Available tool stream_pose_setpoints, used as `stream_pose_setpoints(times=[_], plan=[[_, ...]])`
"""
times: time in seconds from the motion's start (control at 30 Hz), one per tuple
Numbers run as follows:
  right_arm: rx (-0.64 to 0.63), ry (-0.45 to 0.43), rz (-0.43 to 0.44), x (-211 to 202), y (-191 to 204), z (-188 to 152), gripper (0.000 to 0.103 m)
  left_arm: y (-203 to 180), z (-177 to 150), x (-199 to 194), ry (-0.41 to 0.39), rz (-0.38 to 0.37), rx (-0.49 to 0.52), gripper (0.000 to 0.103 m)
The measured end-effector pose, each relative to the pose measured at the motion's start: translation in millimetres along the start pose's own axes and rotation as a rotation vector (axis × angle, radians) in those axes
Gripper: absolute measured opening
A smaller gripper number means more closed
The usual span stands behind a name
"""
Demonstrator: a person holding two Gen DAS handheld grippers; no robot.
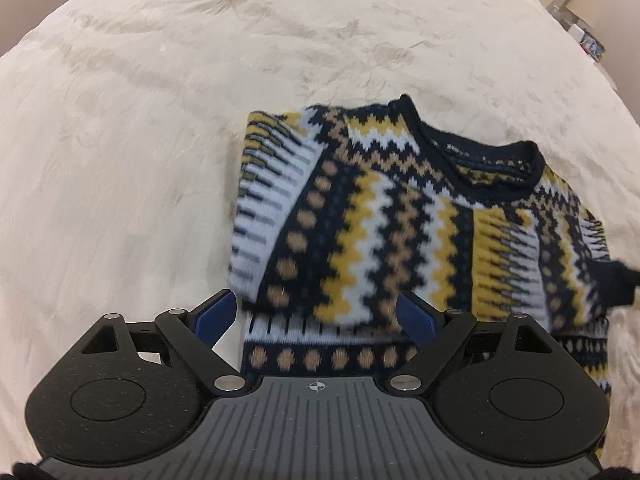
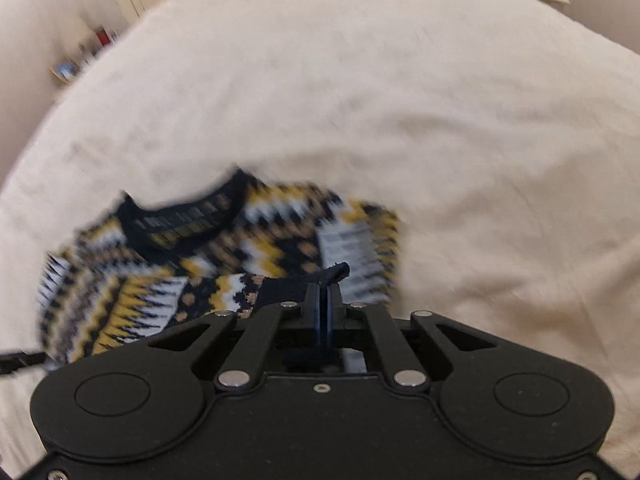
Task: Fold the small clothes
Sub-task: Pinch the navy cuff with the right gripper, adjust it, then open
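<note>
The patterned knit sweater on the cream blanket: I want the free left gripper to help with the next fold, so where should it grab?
Probably the near bottom hem of the navy, yellow and white patterned knit sweater, coming from above. The open left gripper hangs over that flat, layered edge, while the right gripper is shut on the dark cuff at the far side.

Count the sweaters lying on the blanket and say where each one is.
1. A patterned sweater lies partly folded on the cream blanket, right in front of both grippers. The right gripper pinches its dark cuff. Others could be hidden outside the views.
</note>
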State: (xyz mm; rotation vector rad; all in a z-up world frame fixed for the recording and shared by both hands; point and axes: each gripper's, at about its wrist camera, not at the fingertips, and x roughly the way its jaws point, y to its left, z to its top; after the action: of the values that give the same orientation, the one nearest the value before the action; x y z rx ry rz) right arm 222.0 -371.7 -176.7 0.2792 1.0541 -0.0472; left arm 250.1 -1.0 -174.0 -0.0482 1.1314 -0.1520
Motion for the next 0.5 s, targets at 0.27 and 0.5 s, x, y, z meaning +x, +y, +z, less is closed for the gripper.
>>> stream_pose_setpoints(times=[0.27, 0.5], plan=[[0.013, 0.075, -0.033, 25, -5, -19, 0.015, -6, 19, 20, -0.027, 0.063, 0.018, 0.087], [0.045, 0.08, -0.052, 26, -9, -22, 0.021, 14, 29, 45, -0.006, 0.187, 0.012, 0.089]])
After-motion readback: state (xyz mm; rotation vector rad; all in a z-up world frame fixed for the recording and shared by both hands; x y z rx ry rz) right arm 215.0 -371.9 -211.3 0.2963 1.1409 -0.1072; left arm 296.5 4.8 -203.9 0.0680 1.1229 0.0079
